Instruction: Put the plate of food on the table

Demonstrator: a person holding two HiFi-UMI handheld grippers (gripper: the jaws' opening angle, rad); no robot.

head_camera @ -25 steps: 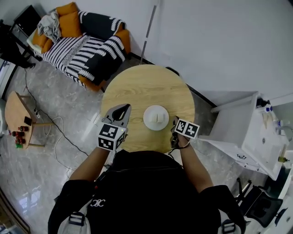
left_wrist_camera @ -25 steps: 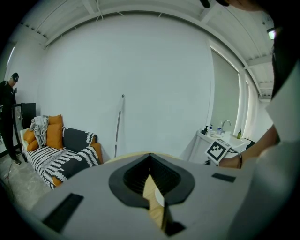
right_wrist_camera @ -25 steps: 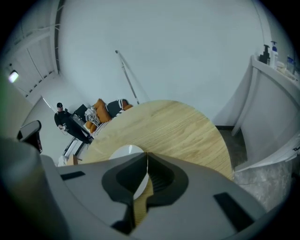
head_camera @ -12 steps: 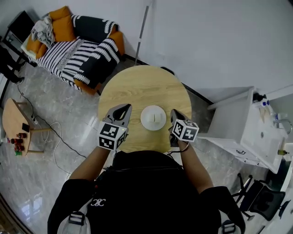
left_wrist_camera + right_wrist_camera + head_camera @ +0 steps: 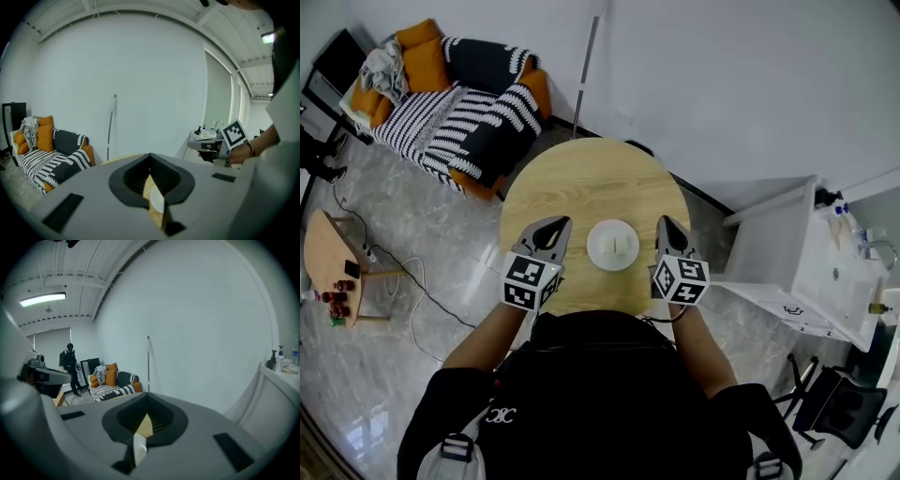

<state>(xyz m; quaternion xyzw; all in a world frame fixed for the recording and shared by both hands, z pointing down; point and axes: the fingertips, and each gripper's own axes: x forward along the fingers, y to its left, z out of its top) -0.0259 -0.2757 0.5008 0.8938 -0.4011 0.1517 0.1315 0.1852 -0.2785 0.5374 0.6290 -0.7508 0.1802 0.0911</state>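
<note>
Plate of food (image 5: pixel 613 245) sits mid-frame on round wooden table (image 5: pixel 581 178). My left gripper (image 5: pixel 556 223) and right gripper (image 5: pixel 665 224) flank it, apart from it, both closed, empty. Striped sofa (image 5: pixel 459 112) upper left.

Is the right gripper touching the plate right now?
Apart. The head view shows bare table between the right gripper and the plate.

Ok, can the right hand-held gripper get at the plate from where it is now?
Probably yes. The plate sits on the round table just left of the right hand-held gripper, with nothing between them. Its jaws look shut, so they would have to open first.
</note>
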